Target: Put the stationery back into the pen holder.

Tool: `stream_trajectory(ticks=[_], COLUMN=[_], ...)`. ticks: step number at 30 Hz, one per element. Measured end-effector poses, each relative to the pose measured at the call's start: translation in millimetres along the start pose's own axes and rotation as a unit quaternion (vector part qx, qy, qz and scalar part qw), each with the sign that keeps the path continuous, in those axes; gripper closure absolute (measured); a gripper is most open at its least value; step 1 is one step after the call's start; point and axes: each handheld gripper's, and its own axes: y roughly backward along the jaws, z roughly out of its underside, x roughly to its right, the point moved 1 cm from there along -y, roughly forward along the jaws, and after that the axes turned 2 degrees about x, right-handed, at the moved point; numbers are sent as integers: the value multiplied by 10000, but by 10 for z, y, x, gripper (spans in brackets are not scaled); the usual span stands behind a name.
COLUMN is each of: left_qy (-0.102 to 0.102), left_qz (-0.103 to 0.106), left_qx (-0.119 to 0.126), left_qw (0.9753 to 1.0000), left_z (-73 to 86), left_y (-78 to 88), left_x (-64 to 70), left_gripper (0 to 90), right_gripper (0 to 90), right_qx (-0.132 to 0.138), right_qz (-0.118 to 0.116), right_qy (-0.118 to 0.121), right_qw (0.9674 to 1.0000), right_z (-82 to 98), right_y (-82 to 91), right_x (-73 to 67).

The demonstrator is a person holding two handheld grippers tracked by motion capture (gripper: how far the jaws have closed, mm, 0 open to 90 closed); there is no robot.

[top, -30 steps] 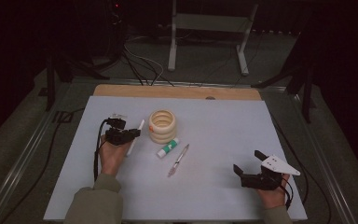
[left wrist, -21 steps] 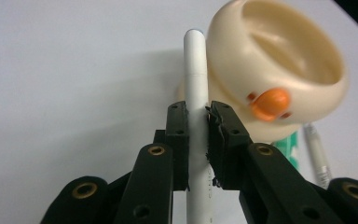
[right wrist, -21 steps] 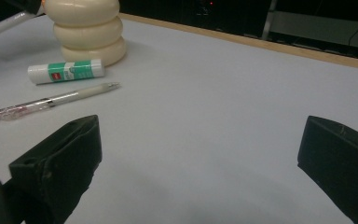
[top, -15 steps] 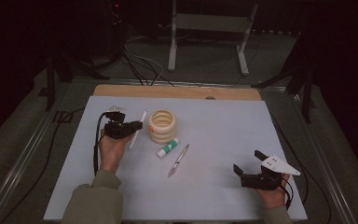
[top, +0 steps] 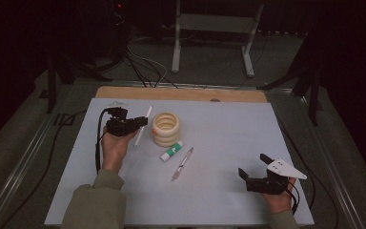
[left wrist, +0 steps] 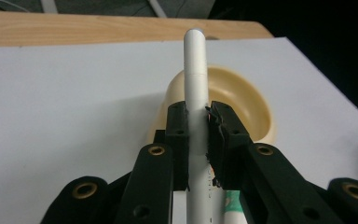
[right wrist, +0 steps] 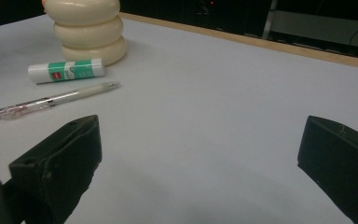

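A: Forearm in an olive sleeve reached up the left; that left hand-held gripper (top: 142, 121) pinched a smooth white pen (left wrist: 196, 93), lifted off the surface (top: 219, 119) beside the ribbed cream holder (top: 166, 129).

B: And right?

A: The right hand-held gripper (top: 253, 167) rested low, jaws spread, nothing between. The pen's lower end was hidden.

Desk (top: 228, 129) with white top and a wooden strip along the far edge. Directly on it: cream ribbed holder (top: 166, 129) left of centre; glue stick (top: 171, 151) with green label lying just in front of the holder; clear pen (top: 182, 163) lying just beyond, nearer the front edge.
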Motion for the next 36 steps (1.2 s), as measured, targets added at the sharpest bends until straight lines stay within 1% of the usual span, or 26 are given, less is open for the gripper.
stream_trajectory(ticks=[6,8,9,10,18,36], left_qy=[-42,-28,-56,-40,-102,-300], left_qz=[94,140,144,159,282,420], left_qx=[101,137,140,156,240,391], left_qw=[9999,9998,9998,9997,9993,9979], left_z=[-80,-103,-114,-125,-196,-355], left_y=[14,13,12,9,-34,-124], left_x=[50,64,68,76,132,224], left_gripper=[793,793,793,793,793,793], right_gripper=[0,0,0,0,0,0], right_qx=[3,4,7,7,10,18], right_qz=[1,-1,-3,-2,-5,-11], right_qy=[0,1,3,4,5,10], right_qw=[10000,10000,10000,10000,10000,10000], right_z=[0,0,-1,-1,-1,-2], right_y=[0,0,0,0,1,2], right_x=[2,2,1,0,1,5])
